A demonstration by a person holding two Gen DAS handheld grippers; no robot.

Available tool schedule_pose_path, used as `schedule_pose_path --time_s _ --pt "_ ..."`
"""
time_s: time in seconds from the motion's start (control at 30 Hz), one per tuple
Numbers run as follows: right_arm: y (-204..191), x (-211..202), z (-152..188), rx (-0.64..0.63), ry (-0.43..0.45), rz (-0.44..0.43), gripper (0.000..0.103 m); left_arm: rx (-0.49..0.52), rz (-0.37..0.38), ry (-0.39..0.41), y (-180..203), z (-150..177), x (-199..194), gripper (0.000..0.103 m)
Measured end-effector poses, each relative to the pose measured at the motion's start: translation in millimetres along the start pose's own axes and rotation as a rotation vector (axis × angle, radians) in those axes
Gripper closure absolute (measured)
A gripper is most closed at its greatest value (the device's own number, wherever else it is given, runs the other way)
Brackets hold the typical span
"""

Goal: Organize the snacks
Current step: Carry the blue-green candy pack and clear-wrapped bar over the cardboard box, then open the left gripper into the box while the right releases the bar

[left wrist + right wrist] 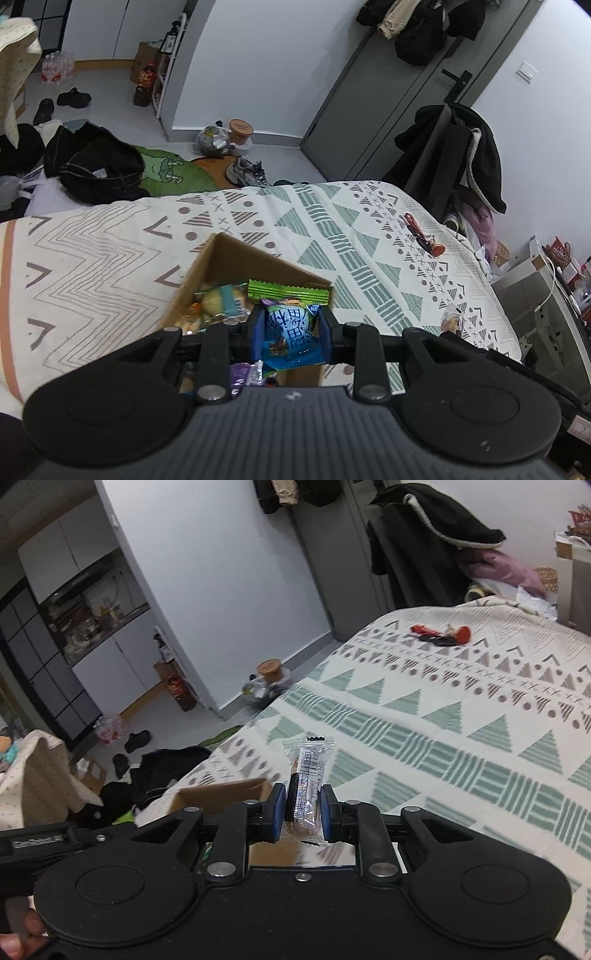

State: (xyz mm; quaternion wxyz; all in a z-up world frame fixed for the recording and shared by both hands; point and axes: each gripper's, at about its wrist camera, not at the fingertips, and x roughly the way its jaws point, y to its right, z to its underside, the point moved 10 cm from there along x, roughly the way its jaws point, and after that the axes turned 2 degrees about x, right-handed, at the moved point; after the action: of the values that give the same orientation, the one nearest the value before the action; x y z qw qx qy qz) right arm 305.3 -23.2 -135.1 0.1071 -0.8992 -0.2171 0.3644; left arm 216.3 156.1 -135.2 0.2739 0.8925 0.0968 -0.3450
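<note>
The left gripper (291, 332) pinches a shiny blue snack packet (290, 326) over the cardboard box (229, 254). The right gripper (303, 812) clamps a clear-wrapped brown bar (306, 782), upright, barcode showing.

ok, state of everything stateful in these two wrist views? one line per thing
left gripper: shut on the blue snack packet, over the box.
right gripper: shut on the clear-wrapped snack bar, held upright.
cardboard box: open, on the bed, partly filled with snacks.
green wrapped snack: inside the box, against its far wall.
red-wrapped snack: loose on the bedspread, outside the box.
grey door: closed.
</note>
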Motion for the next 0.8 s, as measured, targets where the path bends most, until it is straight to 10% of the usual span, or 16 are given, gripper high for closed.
schedule_pose_path --time_s 0.8 --pt "-77.2 14.1 35.1 -0.023 -0.102 -0.114 0.083 -0.108 0.049 -0.082 -57.4 7.9 14.6 0.069"
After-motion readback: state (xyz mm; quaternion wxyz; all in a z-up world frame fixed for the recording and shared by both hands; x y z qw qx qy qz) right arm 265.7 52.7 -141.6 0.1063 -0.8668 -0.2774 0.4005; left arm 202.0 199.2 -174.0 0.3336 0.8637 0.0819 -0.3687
